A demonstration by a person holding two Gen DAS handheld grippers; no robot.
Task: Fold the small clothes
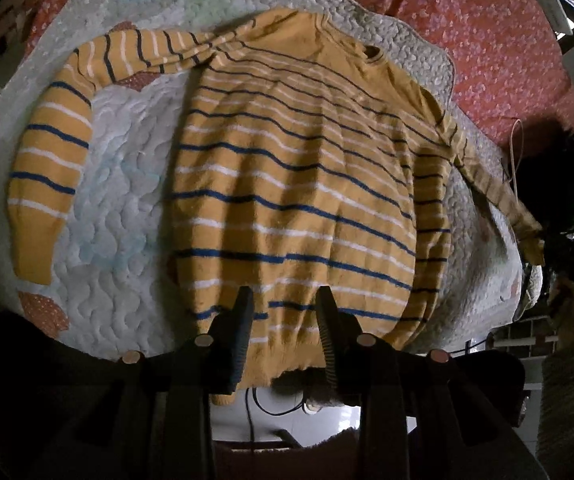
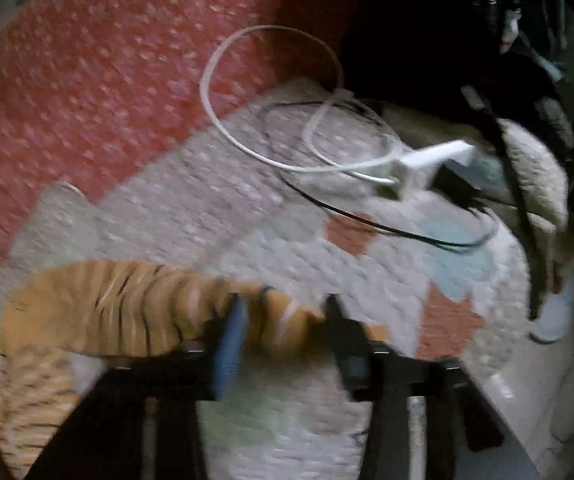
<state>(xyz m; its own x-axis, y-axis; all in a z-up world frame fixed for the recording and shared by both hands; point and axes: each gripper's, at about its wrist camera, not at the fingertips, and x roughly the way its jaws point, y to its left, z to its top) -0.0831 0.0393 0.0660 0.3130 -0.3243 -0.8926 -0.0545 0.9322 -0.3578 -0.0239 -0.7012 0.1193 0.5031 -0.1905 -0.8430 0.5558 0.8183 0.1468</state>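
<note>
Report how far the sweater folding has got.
Done: the striped sweater lies spread flat on the quilted mat, no fold made yet. In hand: the right gripper has the right sleeve between its fingers, pulled outward. The left gripper hovers open over the hem. Left: both sleeves and the body still need folding.

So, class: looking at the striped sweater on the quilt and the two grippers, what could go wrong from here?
1. The right gripper has the sleeve cuff between its fingers; a shallow hold might slip as the sleeve is folded across.
2. The white cable and black cable lie on the quilt just beyond, and could snag.
3. The left gripper hovers open over the hem, so the sweater may drag.
</note>
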